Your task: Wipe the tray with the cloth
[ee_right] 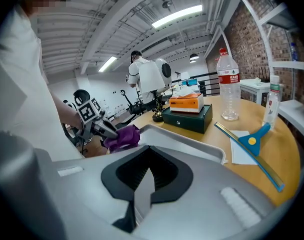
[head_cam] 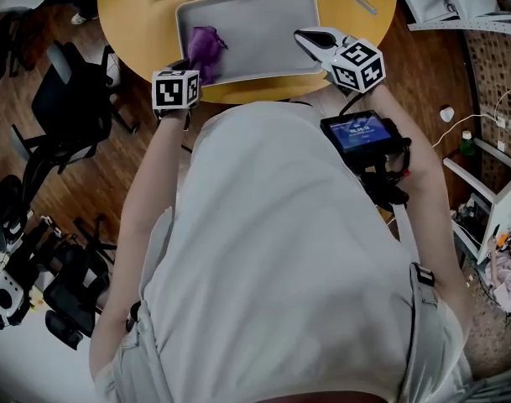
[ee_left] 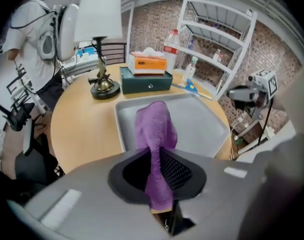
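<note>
L tongs clamped on purple cloth, which hangs over near-left corner of tray. R tongs closed, empty, at tray's near-right corner. Tray sits on round table.

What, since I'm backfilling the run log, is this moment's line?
left gripper: holds cloth over tray | right gripper: clamps tray rim

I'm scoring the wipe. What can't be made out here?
Head view: far side of the round wooden table, cut off by the top edge.
Every view: the surface of the grey rectangular tray under the purple terry cloth, hidden by the cloth.
Right gripper view: label print on the clear plastic bottle, too small.
</note>
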Available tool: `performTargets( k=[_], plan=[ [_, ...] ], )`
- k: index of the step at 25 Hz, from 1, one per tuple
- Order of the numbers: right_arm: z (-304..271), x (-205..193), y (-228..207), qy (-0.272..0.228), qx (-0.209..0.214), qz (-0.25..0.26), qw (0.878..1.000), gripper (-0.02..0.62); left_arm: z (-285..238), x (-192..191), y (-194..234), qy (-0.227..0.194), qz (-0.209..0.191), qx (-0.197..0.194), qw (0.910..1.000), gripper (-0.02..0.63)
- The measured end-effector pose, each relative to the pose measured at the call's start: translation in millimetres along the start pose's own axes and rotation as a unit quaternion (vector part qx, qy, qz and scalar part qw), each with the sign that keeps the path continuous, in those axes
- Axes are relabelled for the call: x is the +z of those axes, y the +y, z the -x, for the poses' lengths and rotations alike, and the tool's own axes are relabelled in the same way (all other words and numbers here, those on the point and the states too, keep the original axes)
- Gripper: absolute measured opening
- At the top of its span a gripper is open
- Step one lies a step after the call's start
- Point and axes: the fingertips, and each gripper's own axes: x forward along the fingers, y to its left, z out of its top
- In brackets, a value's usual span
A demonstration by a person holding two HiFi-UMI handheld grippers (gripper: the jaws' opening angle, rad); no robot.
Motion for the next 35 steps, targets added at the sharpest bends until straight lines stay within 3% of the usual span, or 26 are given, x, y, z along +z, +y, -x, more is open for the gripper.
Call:
performTargets(
  k=[2, 4, 8, 11, 17, 25, 30, 35],
  plan=[
    [-3, 3, 2, -0.003, 0.003, 0.001, 1.000, 0.003, 20, 15, 21, -0.048, 0.045, 0.017, 0.9977, 0.046],
    [-5, 4, 3, -0.005, 0.006, 0.002, 1.000, 0.002, 43, 27, 50, -0.097, 0.092, 0.050, 0.9898, 0.046],
    [-2, 2, 2, -0.005, 0.006, 0.004, 1.000, 0.002, 73, 28, 103, -0.136, 0.121, 0.129, 0.9747, 0.046],
    [-1, 4, 1, -0.004, 0.004, 0.004, 1.000, 0.002, 75, 16, 123, -0.114, 0.126, 0.149, 0.9743, 0.046],
    [2, 6, -1, -0.003, -0.003, 0.001, 1.000, 0.003, 30, -8, 124, -0.039, 0.104, 0.128, 0.9855, 0.046],
    [17, -3, -8, 0.004, -0.029, -0.009, 1.000, 0.002, -34, -23, 131, 0.048, 0.070, 0.099, 0.9914, 0.046],
    [33, -7, -10, 0.002, -0.050, -0.016, 0.999, 0.002, -38, -25, 128, 0.055, 0.048, 0.096, 0.9927, 0.046],
    [27, -11, -12, 0.002, -0.045, -0.019, 0.999, 0.002, -41, -22, 129, 0.042, 0.056, 0.087, 0.9937, 0.060]
  ],
)
